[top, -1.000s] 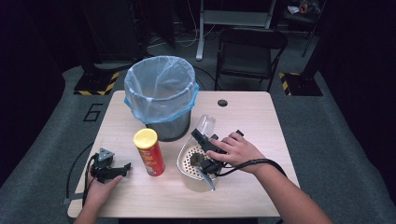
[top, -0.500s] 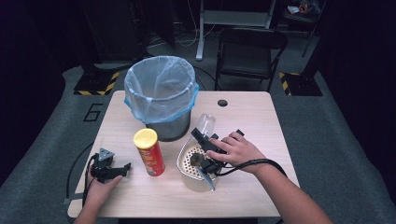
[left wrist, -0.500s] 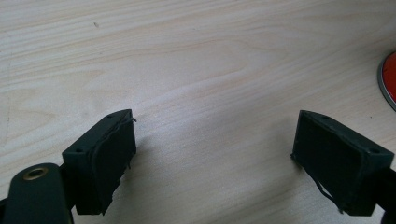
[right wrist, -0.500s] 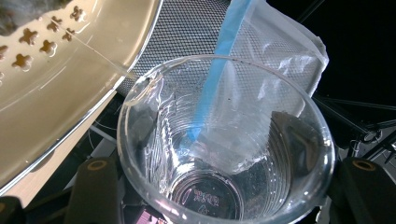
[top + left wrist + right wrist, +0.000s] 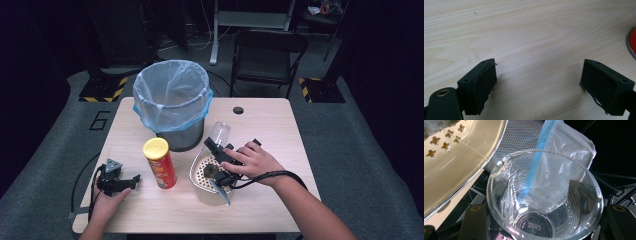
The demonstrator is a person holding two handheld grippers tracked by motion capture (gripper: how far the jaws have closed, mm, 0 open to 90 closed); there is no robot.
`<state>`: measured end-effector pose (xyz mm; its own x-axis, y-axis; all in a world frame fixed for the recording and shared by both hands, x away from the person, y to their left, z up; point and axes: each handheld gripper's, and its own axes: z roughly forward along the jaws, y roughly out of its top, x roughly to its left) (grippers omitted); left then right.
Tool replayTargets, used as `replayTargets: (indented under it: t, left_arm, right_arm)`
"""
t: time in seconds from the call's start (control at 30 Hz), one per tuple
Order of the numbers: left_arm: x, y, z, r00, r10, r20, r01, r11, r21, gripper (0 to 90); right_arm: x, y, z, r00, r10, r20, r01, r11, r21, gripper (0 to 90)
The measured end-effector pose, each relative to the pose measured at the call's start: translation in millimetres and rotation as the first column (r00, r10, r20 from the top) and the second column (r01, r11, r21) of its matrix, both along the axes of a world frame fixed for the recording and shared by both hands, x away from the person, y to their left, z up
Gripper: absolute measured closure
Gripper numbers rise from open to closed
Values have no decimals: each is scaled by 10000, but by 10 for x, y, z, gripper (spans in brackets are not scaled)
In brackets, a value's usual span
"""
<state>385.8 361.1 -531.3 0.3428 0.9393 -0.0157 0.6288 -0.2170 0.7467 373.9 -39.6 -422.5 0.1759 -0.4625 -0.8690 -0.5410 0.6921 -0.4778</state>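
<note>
The left gripper (image 5: 131,179) rests on the table (image 5: 270,130) with its jaws spread and nothing between them, just left of the red can (image 5: 159,162). Further right, the right gripper (image 5: 214,145) pinches a clear cup (image 5: 219,134), held above the perforated bowl (image 5: 200,172) and beside the bin (image 5: 171,102). My guess is the cup is headed for the bin. Next it needs lifting over the rim, then letting go.
</note>
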Motion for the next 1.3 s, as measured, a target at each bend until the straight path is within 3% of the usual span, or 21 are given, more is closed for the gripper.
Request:
replayTargets:
  t: [0.7, 0.73, 0.77, 0.83, 1.3]
  left_arm:
    - [-1, 0, 1, 10000, -7, -4, 7, 10000, 21, 129]
    - [-1, -1, 0, 10000, -4, 0, 4, 10000, 17, 129]
    - [-1, 0, 1, 10000, -8, -4, 8, 10000, 21, 129]
    - [-1, -1, 0, 10000, -5, 0, 5, 10000, 17, 129]
    - [-4, 3, 3, 10000, -39, 9, 39, 10000, 85, 129]
  right_arm:
    - [0, -15, 29, 10000, 24, 55, -24, 10000, 90, 348]
    - [-1, -10, 53, 9999, 81, 76, -79, 9996, -289, 348]
    - [-7, -22, 20, 10000, -16, 4, 16, 9999, 124, 348]
    - [-12, -25, 19, 10000, 31, -13, -30, 9997, 232, 348]
    - [-14, -34, 19, 10000, 66, 75, -69, 9995, 314, 348]
